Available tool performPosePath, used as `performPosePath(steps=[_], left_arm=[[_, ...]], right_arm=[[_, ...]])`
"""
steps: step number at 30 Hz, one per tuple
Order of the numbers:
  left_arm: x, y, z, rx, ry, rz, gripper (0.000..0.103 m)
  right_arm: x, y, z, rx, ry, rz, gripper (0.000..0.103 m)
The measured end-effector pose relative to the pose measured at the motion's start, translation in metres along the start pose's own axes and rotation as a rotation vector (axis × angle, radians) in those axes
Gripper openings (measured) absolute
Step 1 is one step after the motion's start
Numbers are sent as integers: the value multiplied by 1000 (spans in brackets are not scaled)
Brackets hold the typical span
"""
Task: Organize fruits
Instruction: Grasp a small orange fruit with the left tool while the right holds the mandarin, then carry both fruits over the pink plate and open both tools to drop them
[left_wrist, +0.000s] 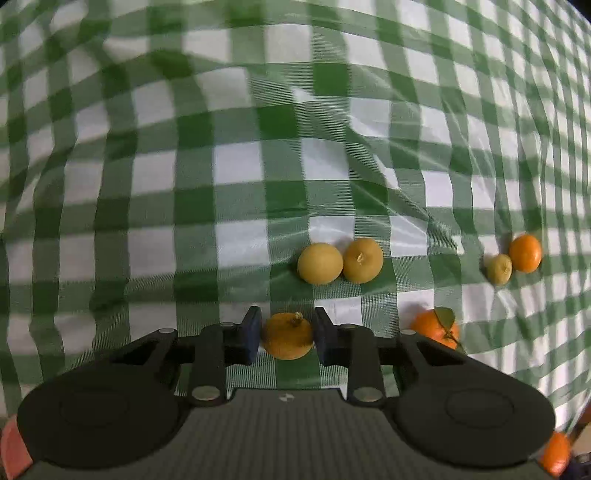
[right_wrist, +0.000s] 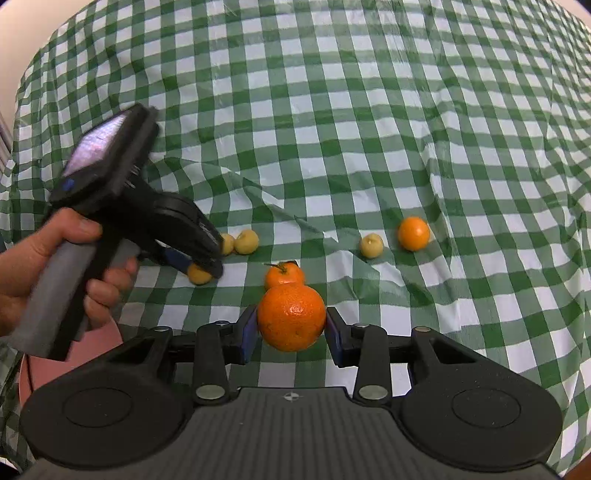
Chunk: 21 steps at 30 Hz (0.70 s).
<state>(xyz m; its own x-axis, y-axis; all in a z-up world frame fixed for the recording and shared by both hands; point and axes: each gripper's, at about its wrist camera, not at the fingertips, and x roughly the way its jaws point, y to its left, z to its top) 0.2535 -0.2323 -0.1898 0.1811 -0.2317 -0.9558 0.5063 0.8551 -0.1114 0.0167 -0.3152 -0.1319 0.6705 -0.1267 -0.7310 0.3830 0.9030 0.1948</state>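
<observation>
My left gripper (left_wrist: 287, 334) is shut on a yellow-orange fruit with a stem (left_wrist: 288, 336), low over the checked cloth; it also shows in the right wrist view (right_wrist: 199, 274). My right gripper (right_wrist: 291, 328) is shut on a large orange (right_wrist: 291, 317) held above the cloth. Two yellow fruits (left_wrist: 320, 263) (left_wrist: 363, 260) lie side by side just beyond the left gripper. An orange with a leaf (left_wrist: 436, 328) lies to its right; in the right wrist view it (right_wrist: 284, 275) sits just behind the held orange. A small yellow fruit (right_wrist: 372, 245) and an orange (right_wrist: 413, 233) lie further right.
A green and white checked tablecloth (right_wrist: 332, 129) covers the table, with creases near the fruits. The person's hand (right_wrist: 55, 258) holds the left gripper handle at the left of the right wrist view. Another orange (left_wrist: 556, 454) shows at the lower right corner of the left wrist view.
</observation>
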Motion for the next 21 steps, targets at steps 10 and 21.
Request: performPosePath(steps=[10, 21], left_arm=[[-34, 27, -10, -31, -116, -77, 33], [-150, 95, -87, -96, -224, 88, 33]], right_arm=[[11, 6, -14, 27, -12, -30, 40], [-2, 73, -37, -95, -74, 187, 40]])
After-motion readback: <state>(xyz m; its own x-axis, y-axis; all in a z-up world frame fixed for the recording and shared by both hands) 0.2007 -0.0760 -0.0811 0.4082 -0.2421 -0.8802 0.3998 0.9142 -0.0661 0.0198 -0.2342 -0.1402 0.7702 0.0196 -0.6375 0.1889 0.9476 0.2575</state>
